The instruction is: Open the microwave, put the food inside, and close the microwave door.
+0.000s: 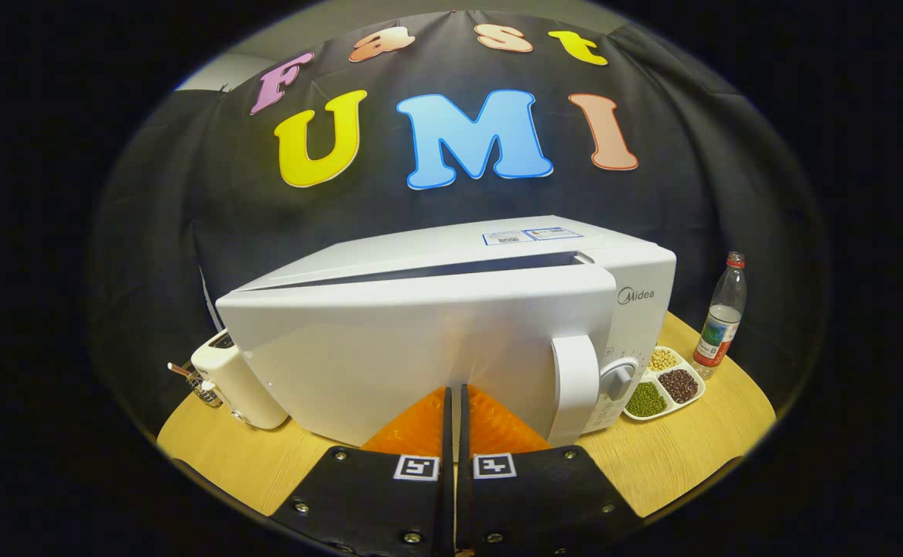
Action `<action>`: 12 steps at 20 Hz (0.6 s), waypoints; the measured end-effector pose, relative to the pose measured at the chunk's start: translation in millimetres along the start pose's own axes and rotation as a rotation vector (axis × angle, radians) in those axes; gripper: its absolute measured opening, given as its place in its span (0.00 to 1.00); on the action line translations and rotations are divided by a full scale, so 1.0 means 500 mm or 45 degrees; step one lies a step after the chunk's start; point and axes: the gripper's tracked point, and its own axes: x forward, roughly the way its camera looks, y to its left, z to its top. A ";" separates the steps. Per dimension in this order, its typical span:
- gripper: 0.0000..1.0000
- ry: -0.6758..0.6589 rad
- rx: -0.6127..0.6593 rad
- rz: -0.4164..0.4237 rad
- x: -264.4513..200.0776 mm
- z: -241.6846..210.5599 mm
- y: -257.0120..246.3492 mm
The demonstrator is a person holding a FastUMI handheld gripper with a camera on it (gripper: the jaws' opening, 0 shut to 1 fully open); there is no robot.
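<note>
Farthest left on your tabletop [675, 464] sits a small white toaster [238, 383], close beside the microwave's left corner, with a small metal object [202, 391] next to it that is too small to make out.

Next comes the white microwave [451, 333], the biggest thing ahead of you. Its door [412, 356] is not fully shut: a dark wedge of gap runs along the top between the door and the body, wider toward the left and narrowing toward the right. The door face is angled toward you, and a label sits on the microwave's top panel.

Your claw [455, 398] is clenched, its two fingers [420, 425] lying side by side with only a thin slit between them and nothing held there. The tips are right up against the lower middle of the door face; whether they actually touch it you cannot tell from here.

Right of the fingers, the door's upright white handle [575, 383] stands out from the door's right edge, and just past it is a round control knob [619, 379] on the panel.

Beyond the microwave's right corner lies a white divided dish [664, 383] on the tabletop, holding the food: green beans, dark red beans and pale beans, each in its own compartment. Farthest right, a clear plastic bottle [720, 317] with a red cap stands upright just behind the dish.
</note>
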 end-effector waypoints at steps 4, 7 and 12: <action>0.02 0.004 -0.004 -0.022 0.020 0.004 0.005; 0.03 -0.004 -0.046 -0.046 0.029 0.006 0.008; 0.03 0.015 0.000 -0.065 0.036 0.008 0.008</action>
